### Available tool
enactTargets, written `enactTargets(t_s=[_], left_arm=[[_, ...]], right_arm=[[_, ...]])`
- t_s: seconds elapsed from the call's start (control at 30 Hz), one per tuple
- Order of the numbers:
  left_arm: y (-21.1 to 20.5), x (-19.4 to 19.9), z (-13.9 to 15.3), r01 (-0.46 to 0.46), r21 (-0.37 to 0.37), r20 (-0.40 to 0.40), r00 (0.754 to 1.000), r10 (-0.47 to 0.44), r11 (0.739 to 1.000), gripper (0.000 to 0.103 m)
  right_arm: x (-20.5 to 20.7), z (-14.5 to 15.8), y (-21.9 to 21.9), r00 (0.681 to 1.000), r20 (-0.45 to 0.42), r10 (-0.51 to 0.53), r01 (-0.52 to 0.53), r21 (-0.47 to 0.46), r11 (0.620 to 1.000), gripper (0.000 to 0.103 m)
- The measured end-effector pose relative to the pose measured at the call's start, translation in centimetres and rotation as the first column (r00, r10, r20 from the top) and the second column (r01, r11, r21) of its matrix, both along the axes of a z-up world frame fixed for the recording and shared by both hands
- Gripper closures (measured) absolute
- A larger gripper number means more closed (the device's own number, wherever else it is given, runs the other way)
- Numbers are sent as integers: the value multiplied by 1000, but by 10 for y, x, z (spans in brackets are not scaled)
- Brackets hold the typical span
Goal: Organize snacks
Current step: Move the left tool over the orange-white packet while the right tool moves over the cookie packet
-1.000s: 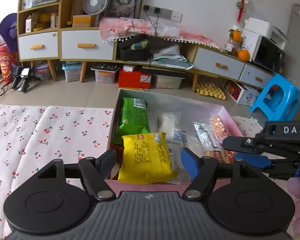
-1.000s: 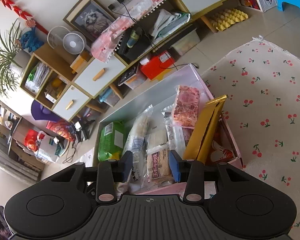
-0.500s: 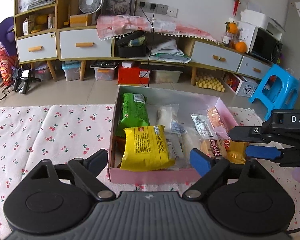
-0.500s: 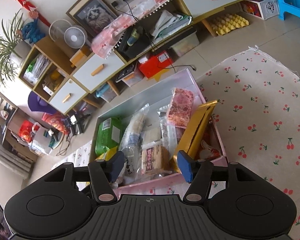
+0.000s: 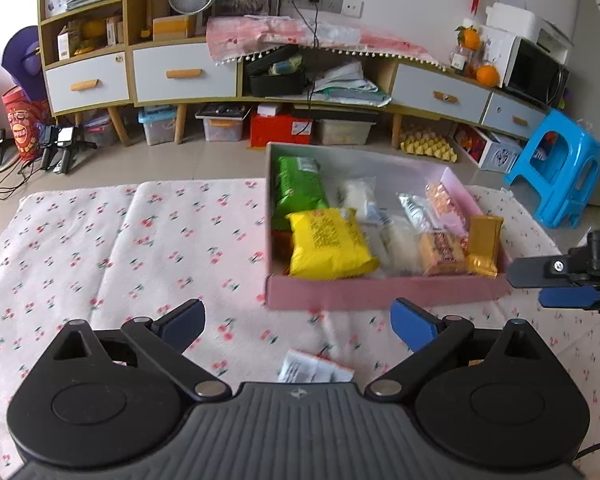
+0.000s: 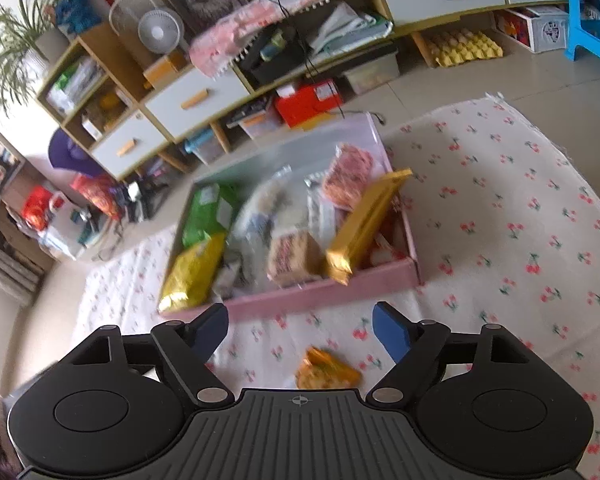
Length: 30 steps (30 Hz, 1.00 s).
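A pink box point(image 5: 384, 290) point(image 6: 316, 292) on the cherry-print cloth holds several snack packs: a green bag point(image 5: 298, 186), a yellow bag point(image 5: 326, 242) point(image 6: 192, 270), a brown biscuit pack point(image 5: 440, 254) point(image 6: 294, 258) and a gold bar point(image 5: 484, 246) point(image 6: 364, 224) leaning on the right wall. My left gripper point(image 5: 296, 326) hangs before the box, jaws still opening, nothing between them. A white packet point(image 5: 312, 368) lies on the cloth just under it. My right gripper point(image 6: 300, 332) point(image 5: 556, 284), jaws also opening and empty, hovers over an orange packet point(image 6: 326, 370) on the cloth.
The cherry-print cloth point(image 5: 120, 248) spreads left and right of the box. Behind it stand low cabinets with drawers point(image 5: 184, 74), storage bins on the floor, a yellow egg tray point(image 5: 428, 146) and a blue plastic stool point(image 5: 556, 168).
Both grippers have drawn back from the box and opened wider. The yellow bag and the biscuit pack they stood around now lie in the box, and loose packets on the cloth have come into view.
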<state>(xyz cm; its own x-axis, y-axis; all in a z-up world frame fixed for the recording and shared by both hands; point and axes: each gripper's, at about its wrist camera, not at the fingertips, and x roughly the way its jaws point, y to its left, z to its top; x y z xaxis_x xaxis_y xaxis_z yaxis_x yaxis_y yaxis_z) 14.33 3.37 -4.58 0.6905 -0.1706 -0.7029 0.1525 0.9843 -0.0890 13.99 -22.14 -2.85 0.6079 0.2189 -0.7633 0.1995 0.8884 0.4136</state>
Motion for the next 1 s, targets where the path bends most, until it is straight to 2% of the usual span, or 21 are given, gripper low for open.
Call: enactTargets(t_s=[0.4,0.57,0.73,0.93,1.0], left_arm=[[11,-17,-18,51,58,-97,994,-45,997,1],[9,-24,-30,81,81,-127,989,-70,993,2],[1,-26,-40,114,103,-144,985,-99,988,11],[-9,-25,-45,144,140,-138,983,-124,980,29],[-10,-24,-46,144,151,-135,983,-124,978,38]], right_arm=[[-24,-23,-5,981,-193,-14,7,-36,999,21],[-32,-31,-3,971,-240,-11,-5,-68,998,21],[-32,-37,-1,963,-269,-16,-2,-70,998,21],[-28,-41,4,960,-280,-13,-8,-76,997,21],[-26,-42,6,959,-283,-11,-11,-76,997,21]])
